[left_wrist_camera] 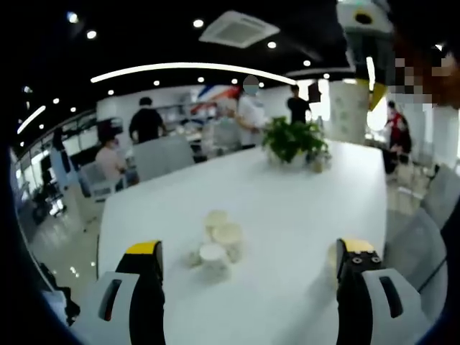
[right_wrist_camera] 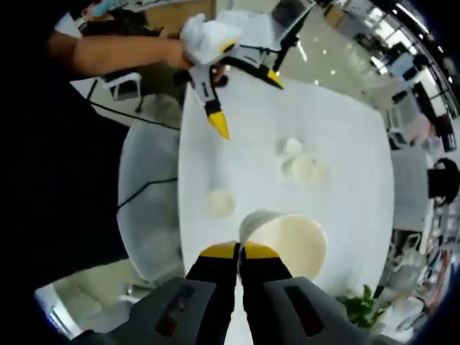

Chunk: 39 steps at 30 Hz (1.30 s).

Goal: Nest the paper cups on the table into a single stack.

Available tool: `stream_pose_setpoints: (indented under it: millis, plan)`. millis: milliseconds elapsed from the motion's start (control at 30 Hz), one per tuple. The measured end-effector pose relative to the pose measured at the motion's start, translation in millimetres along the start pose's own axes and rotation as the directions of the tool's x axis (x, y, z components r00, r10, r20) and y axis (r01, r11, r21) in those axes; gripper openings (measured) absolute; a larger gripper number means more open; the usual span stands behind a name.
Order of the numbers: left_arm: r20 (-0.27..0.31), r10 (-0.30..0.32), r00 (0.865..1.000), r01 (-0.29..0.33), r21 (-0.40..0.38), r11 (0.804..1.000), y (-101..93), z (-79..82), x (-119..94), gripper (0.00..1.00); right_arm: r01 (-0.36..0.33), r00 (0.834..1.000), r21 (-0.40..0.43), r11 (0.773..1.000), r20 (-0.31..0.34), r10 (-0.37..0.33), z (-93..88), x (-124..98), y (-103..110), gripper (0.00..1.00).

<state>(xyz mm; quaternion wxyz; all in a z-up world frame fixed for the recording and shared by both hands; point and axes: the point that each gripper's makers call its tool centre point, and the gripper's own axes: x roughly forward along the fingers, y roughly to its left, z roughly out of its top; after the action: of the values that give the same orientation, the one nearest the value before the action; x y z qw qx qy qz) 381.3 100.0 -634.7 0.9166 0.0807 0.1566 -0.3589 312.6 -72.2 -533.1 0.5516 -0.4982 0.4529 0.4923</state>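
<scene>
1. Behind our white table (left_wrist_camera: 302, 208) we see a blurred office with people, chairs and a potted plant (left_wrist_camera: 293, 140) at its far edge.
2. Our left gripper (left_wrist_camera: 251, 262) hangs with jaws wide; 3 or 4 cups (left_wrist_camera: 218, 241) cluster mid-table, too blurred to count.
3. Our right gripper (right_wrist_camera: 239, 251) pinches a cup (right_wrist_camera: 287, 241) by its rim; another cup (right_wrist_camera: 220, 203) sits near the table's edge.

We hold the left gripper (left_wrist_camera: 255, 262) low and level with its jaws spread wide, nothing between them. In the right gripper view it (right_wrist_camera: 248, 93) shows gaping, gripped by our hand (right_wrist_camera: 194, 50), bare forearm reaching in. Our right gripper (right_wrist_camera: 240, 250) points downward, its yellow-tipped jaws pinched together on a cup rim.
</scene>
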Motion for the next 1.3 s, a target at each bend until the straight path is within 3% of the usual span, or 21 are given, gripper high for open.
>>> stream_pose_setpoints:
  millis: [500, 767, 933, 1300]
  plan:
    - [-0.023, 0.031, 0.999, -0.032, -0.034, 0.999, 2.6, -14.5, -15, 0.98, -0.018, 1.000, -0.009, 1.000, 0.001, 0.018, 11.5, 2, 8, 0.00]
    - [-0.042, 0.016, 0.999, -0.018, -0.039, 0.999, -4.3, -21.3, -16, 0.98, -0.014, 1.000, 0.002, 1.000, 0.000, 0.014, 14.3, 19, 17, 0.00]
    - [-0.015, 0.014, 1.000, -0.014, 0.006, 1.000, -6.1, -22.6, -17, 0.98, -0.022, 1.000, 0.011, 1.000, 0.010, 0.022, 17.3, 28, 24, 0.00]
    - [-0.014, 0.005, 1.000, -0.006, -0.028, 1.000, -10.9, -32.2, -19, 0.98, -0.007, 1.000, 0.017, 1.000, -0.008, 0.007, 13.4, 48, 26, 0.00]
